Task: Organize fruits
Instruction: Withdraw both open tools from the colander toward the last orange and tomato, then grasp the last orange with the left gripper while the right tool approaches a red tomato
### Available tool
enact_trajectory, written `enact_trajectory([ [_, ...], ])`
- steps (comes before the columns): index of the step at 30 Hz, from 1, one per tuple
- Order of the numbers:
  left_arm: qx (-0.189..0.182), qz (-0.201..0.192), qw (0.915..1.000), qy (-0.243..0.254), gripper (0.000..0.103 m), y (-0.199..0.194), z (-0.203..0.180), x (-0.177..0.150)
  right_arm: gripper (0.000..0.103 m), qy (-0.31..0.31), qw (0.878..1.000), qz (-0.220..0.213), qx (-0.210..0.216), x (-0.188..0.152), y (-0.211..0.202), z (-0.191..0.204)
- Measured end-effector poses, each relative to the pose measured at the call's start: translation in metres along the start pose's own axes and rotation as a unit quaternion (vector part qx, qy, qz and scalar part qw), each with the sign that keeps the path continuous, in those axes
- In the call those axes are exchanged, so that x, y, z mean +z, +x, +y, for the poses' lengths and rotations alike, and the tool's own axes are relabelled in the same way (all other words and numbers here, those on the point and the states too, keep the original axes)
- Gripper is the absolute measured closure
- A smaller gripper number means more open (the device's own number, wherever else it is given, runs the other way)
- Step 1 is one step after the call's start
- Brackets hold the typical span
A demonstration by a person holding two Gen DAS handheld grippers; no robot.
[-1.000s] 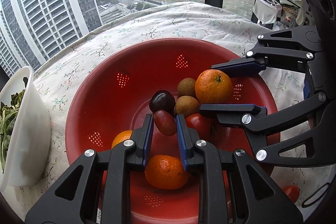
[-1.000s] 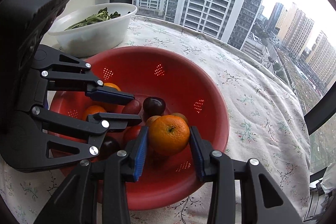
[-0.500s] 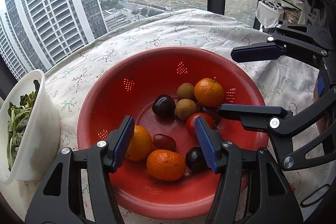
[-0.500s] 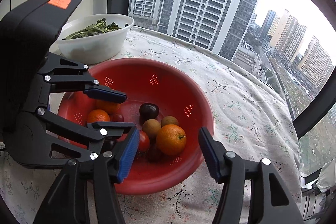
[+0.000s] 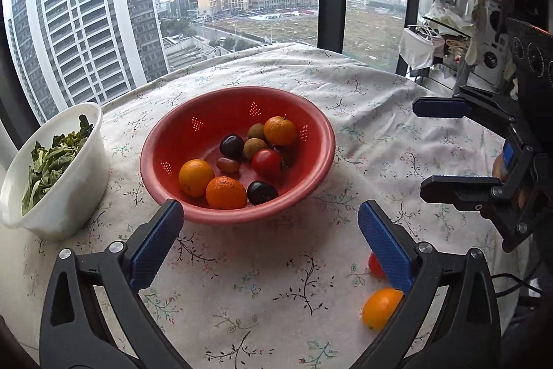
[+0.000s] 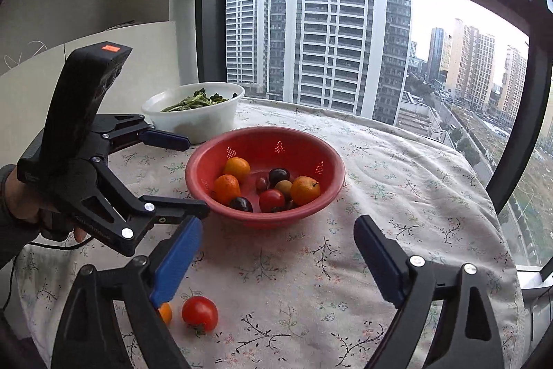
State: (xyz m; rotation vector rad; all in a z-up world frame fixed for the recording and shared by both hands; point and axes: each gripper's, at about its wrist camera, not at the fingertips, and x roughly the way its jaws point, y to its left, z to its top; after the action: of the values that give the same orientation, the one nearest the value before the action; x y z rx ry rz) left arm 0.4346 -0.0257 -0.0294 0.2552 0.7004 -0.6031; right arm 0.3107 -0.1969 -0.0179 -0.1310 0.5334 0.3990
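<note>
**Both grippers let go and back off from the bowl; two fruits left on the tabletop**

A second ago the left gripper (image 5: 269, 230) pinches a small dark-red fruit over the bowl (image 5: 321, 130) and the right gripper (image 6: 276, 251) pinches an orange. Now both are pulled back to the near side of the bowl, fingers spread wide, nothing between them. Neither touches the bowl.

The dropped fruits are in the bowl. The small red one (image 5: 227, 164) lies near the bowl's middle, between a dark plum (image 5: 231, 146) and two oranges on the near-left side. The released orange (image 5: 280, 130) sits at the far right of the bowl, beside two brownish kiwi-like fruits. A tomato (image 5: 266, 162) and a second dark plum sit toward the near right.

Outside the bowl, on the near side: a tomato (image 6: 199, 313) and a small orange fruit (image 6: 165, 313) lie on the tabletop, close together, well apart from the bowl. In the left wrist view both are partly hidden by the left gripper's right-hand finger. In the right wrist view the orange one peeks from behind the right gripper's left-hand finger.

White bowl of greens (image 5: 83, 161) stands left of the red bowl, untouched.

Judgement: this drop is done; task nearly done. Likely next: pick up the two loose fruits. Both are round and could roll on the cloth.
</note>
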Motion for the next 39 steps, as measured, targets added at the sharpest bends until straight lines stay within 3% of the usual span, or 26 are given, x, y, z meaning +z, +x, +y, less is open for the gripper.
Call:
enact_trajectory([
  [3,-0.029,0.002,0.9996,0.005,0.000,-0.020,-0.012,-0.026,0.011,0.024,1.000,0.008,0.011,-0.021,-0.011,0.003],
  [8,-0.036,-0.008,0.9946,0.097,0.000,-0.043,-0.053,-0.067,0.011,0.049,0.998,0.019,0.020,-0.052,-0.030,0.009],
  [12,-0.043,0.009,0.9904,0.131,0.000,-0.047,-0.066,-0.086,0.011,0.065,0.997,0.025,0.024,-0.068,-0.038,0.018],
  [16,-0.046,0.067,0.9891,0.123,0.000,-0.035,-0.067,-0.088,0.011,0.058,0.998,0.026,0.023,-0.081,-0.047,0.033],
  [30,-0.070,0.093,0.9860,0.119,0.002,-0.003,-0.061,-0.063,0.011,0.077,0.997,0.026,0.016,-0.093,-0.054,0.037],
  [31,-0.070,0.093,0.9856,0.123,0.004,-0.002,-0.062,-0.062,0.011,0.075,0.997,0.025,0.015,-0.094,-0.054,0.037],
  [33,-0.071,0.099,0.9843,0.128,0.026,0.000,-0.063,-0.062,0.011,0.073,0.997,0.026,0.015,-0.094,-0.054,0.038],
  [36,-0.076,0.113,0.9814,0.135,0.050,0.005,-0.066,-0.065,0.011,0.070,0.997,0.026,0.016,-0.094,-0.054,0.038],
  [39,-0.078,0.113,0.9808,0.139,0.052,0.006,-0.068,-0.068,0.011,0.065,0.997,0.025,0.016,-0.094,-0.055,0.040],
])
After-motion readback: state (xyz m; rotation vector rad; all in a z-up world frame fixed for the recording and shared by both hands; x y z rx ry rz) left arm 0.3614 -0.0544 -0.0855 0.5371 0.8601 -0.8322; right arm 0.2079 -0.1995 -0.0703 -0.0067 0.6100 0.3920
